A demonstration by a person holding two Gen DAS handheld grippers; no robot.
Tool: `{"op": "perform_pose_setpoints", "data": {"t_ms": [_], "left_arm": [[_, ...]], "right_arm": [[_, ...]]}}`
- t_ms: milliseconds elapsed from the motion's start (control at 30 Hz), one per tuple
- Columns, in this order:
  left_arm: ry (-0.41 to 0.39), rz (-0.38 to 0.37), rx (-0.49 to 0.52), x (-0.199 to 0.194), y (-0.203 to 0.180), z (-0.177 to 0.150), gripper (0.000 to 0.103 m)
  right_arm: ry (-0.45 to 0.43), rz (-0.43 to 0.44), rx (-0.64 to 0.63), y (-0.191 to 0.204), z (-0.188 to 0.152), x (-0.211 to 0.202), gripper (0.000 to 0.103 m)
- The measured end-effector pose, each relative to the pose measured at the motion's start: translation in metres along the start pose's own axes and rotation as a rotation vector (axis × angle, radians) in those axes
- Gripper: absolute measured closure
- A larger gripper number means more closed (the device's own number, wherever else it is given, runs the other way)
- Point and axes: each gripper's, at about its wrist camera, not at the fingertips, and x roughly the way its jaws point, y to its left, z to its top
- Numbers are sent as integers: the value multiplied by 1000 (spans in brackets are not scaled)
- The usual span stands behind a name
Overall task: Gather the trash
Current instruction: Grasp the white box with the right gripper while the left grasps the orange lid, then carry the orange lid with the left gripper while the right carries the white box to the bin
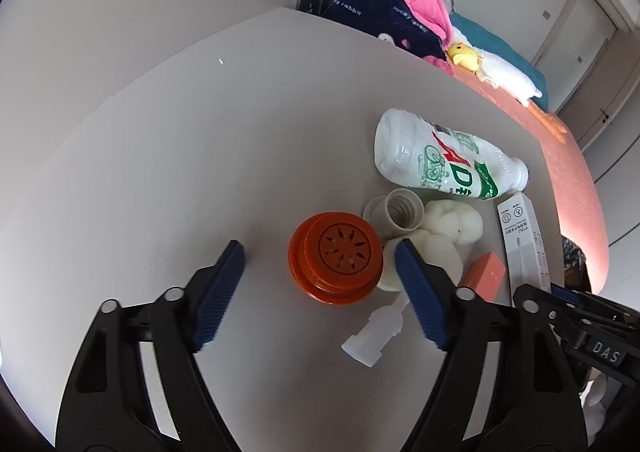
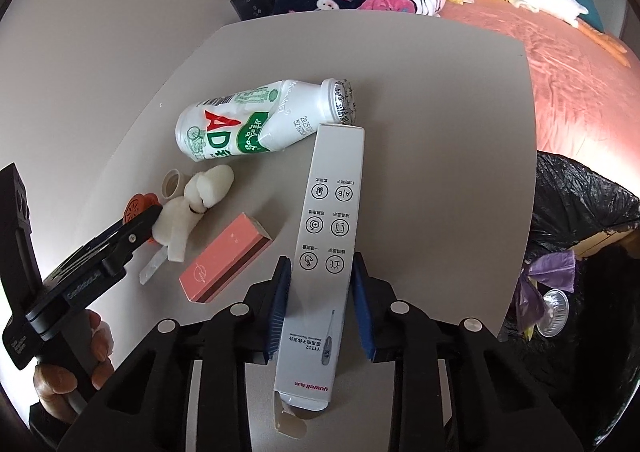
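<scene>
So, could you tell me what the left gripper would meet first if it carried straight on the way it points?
Most likely the orange round lid, which lies between the open fingers of the left gripper; depth is hard to judge.

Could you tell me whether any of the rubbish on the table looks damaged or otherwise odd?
Yes. The white drink bottle lies on its side, dented inward near the neck. The long white thermometer box, between the right gripper's jaws, has a torn-open near end flap.
</scene>
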Motion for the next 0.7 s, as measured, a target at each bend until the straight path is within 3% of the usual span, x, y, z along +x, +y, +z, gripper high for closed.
{"op": "perform_pose_setpoints", "data": {"t_ms": [33, 67, 100, 333, 700], "left_arm": [[-2, -8, 5, 0, -1, 0, 43], [-4, -28, 3, 0, -2, 0, 56], [-5, -34, -2, 0, -2, 0, 58], [-37, -49, -48, -13, 1, 0, 59], [-98, -58, -13, -57, -20, 4, 59]], "right_arm": [[2, 6, -6, 0, -1, -1, 73], [2, 10, -10, 1, -1, -2, 74], [2, 14, -14, 1, -1, -3, 74], [-21, 54, -27, 2, 0, -18, 75], [-78, 88, -34, -2, 1, -50, 75]]}}
